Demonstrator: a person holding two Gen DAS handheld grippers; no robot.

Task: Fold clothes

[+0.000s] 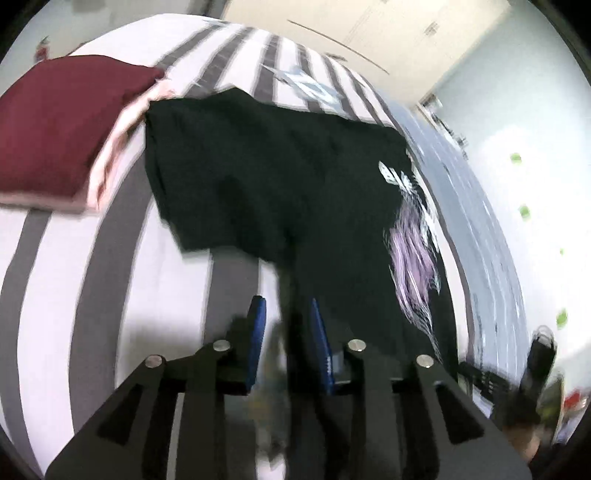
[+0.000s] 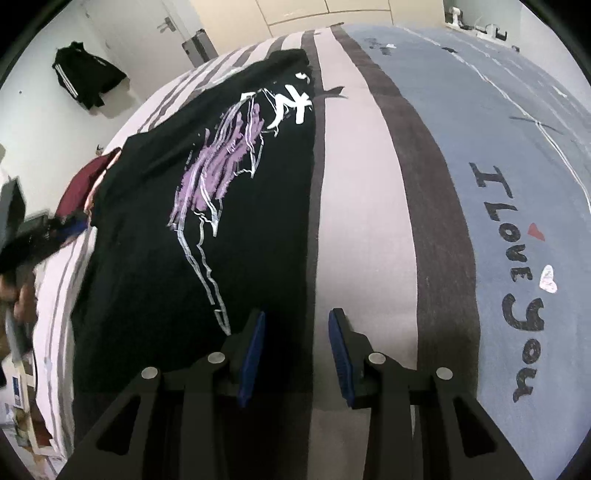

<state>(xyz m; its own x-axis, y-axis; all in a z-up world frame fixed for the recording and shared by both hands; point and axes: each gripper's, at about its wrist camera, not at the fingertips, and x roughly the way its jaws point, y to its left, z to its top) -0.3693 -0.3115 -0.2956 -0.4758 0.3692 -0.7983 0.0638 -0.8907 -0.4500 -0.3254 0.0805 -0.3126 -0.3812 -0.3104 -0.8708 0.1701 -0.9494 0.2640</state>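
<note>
Lying across the striped bedspread [image 2: 362, 206], the black T-shirt [image 2: 155, 236] shows its purple and white print [image 2: 218, 162] face up. My left gripper [image 1: 286, 325] seems to pinch a fold of the shirt's hem between its blue pads [image 1: 256, 332] (the frame is blurred, so I cannot be sure). My right gripper [image 2: 297, 343] hangs with fingers spread over the shirt's edge, empty. A folded maroon garment [image 1: 62, 122] rests just beside the shirt.

A wide bed [image 2: 362, 221] with a grey-and-white striped cover fills the room, its far side blue-grey and lettered "I Love You" [image 2: 517, 280]. Behind it stand pale walls [image 2: 48, 122], cream cupboard doors [image 2: 295, 14] and a white door (handle visible) [image 2: 162, 26].
</note>
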